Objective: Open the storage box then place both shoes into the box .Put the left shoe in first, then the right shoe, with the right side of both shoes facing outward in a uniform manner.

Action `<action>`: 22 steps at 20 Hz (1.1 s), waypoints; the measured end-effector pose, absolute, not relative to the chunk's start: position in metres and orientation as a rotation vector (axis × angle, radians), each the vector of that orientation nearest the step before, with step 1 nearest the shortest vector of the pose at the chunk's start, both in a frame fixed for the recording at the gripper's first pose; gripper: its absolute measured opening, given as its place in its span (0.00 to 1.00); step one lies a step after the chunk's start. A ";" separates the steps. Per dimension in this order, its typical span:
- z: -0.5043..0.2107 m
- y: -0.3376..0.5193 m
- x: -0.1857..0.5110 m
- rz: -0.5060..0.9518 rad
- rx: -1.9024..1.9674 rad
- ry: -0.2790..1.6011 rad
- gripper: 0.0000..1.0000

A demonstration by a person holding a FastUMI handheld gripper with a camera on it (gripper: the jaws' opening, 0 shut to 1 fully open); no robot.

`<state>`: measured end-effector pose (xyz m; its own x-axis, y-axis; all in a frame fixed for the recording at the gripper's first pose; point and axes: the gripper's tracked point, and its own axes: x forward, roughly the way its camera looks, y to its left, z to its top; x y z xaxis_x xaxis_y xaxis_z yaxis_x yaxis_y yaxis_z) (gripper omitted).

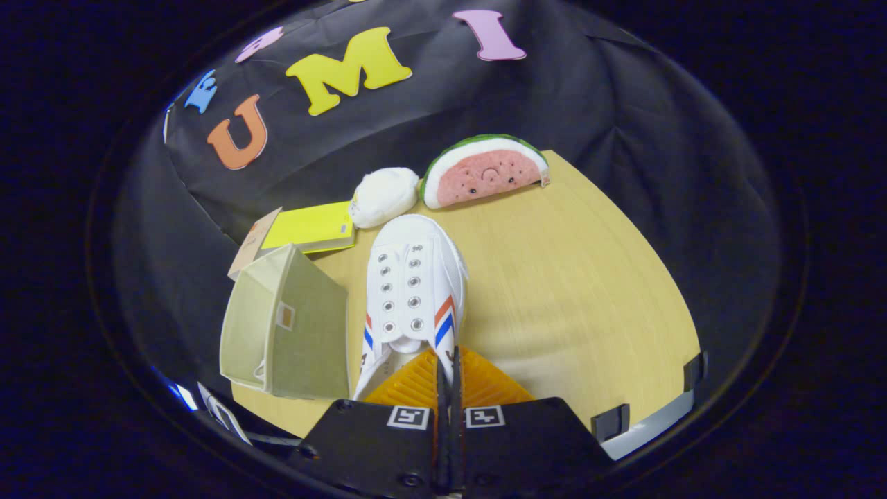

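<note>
The table (575,277) is the largest thing here, a smooth pale wood top with fine straight grain and a rounded far edge, set against crumpled black cloth. Dark clips (610,421) grip its near rim.

Next in size is the storage box (287,326), a soft olive-green fabric cube with a small pale tag on its side. It stands on the table just beside the shoe, on the shoe's left, and seems tipped with its opening turned away toward the cloth; whether it is open I cannot tell for sure.

The shoe (412,284) is a white canvas sneaker with metal eyelets in two rows, a rubber toe cap, and red and blue slanted stripes on each side. Its toe points away from the claw, its heel toward it.

The claw (447,374) has its two ribbed fingers (409,384) drawn nearly together, with only a thin slit between them. They meet at the shoe's heel opening and look pinched on the collar edge there.

Beyond the toe lies a watermelon-slice plush (485,172) with a stitched face, a round fluffy white ball (383,196) beside it, and a flat yellow booklet (310,227) behind the box.
</note>
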<state>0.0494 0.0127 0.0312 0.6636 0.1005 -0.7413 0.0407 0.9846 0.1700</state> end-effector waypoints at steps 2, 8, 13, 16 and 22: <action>0.046 0.046 0.047 0.047 0.167 0.825 0.05; 0.063 0.146 0.043 0.113 0.123 0.814 0.05; 0.061 0.212 0.056 0.123 0.171 0.790 0.05; 0.048 0.240 0.068 0.115 0.170 0.797 0.05; 0.004 0.268 0.093 0.106 0.131 0.831 0.05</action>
<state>0.0931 0.2683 0.0036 0.6695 0.1456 -0.7284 -0.0427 0.9865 0.1579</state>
